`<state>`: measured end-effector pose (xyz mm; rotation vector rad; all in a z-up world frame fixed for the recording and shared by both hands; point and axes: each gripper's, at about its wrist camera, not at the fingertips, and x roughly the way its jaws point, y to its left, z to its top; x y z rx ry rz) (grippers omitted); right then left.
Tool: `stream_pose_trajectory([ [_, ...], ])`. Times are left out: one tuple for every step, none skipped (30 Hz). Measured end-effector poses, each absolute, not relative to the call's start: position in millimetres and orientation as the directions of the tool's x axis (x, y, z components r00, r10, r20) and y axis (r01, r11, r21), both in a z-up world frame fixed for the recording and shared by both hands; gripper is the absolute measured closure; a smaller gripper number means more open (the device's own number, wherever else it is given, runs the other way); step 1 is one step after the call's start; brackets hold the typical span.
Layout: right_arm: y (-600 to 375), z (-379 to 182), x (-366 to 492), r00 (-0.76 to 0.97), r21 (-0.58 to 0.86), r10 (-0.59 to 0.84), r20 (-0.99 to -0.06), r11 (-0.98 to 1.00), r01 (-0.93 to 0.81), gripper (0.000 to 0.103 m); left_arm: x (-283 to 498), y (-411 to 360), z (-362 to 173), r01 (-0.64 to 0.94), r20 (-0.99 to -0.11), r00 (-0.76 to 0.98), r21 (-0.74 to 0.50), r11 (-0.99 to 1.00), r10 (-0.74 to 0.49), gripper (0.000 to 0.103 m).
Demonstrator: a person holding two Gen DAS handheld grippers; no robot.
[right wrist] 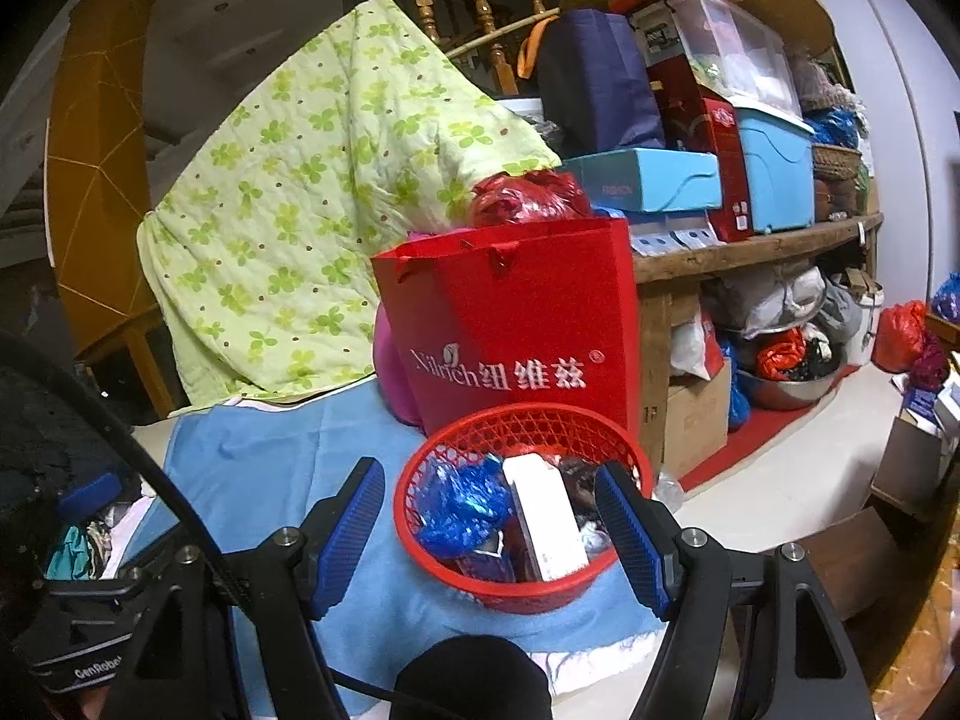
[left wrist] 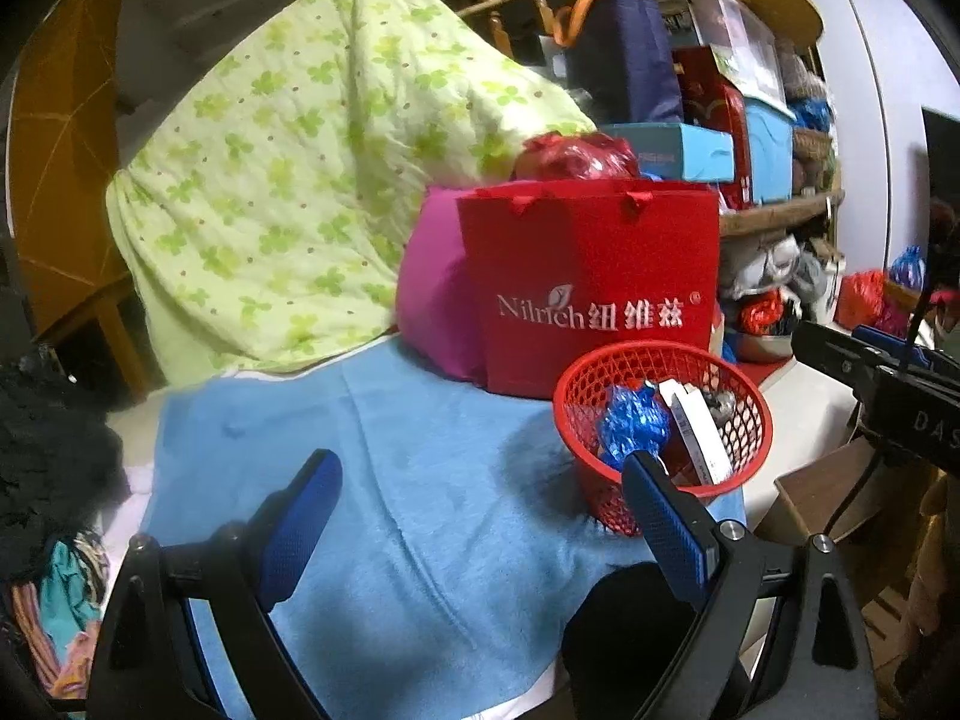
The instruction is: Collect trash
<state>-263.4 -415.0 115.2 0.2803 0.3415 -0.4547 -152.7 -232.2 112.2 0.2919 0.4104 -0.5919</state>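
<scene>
We hold both grippers, left [left wrist: 480, 516] and right [right wrist: 489, 516], wide open, gripping nothing. Red basket [right wrist: 456, 573] on blue towel [left wrist: 384, 456] holds blue wrapper [right wrist: 456, 507], white box [right wrist: 549, 519].

Cluttered wooden shelf [right wrist: 750, 252], stair railing [right wrist: 480, 0]

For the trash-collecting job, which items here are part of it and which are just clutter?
Part of the job:
red mesh basket
blue foil wrapper in it
white box in it
left gripper, open
right gripper, open

Just lying about:
red gift bag
green floral quilt
blue towel
light blue boxes on the shelf
</scene>
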Motion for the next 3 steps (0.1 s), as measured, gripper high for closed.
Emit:
stream_pose_trajectory([
  [-410, 119, -257, 0.851, 0.176, -0.373, -0.369, 0.871, 0.458, 0.027, -148, -228, 113, 0.588, -0.451, 0.753, 0.137, 0.797, -0.479, 0.009],
  [-404, 122, -250, 0.86, 0.167, -0.362, -0.361, 0.882, 0.441, 0.027, -141, -221, 113, 0.582, -0.449, 0.755, 0.121, 0.804, -0.478, 0.009],
  [-398, 126, -241, 0.87, 0.158, -0.342, -0.355, 0.895, 0.417, 0.027, -129, -208, 111, 0.561, -0.449, 0.763, 0.105, 0.821, -0.465, 0.009],
])
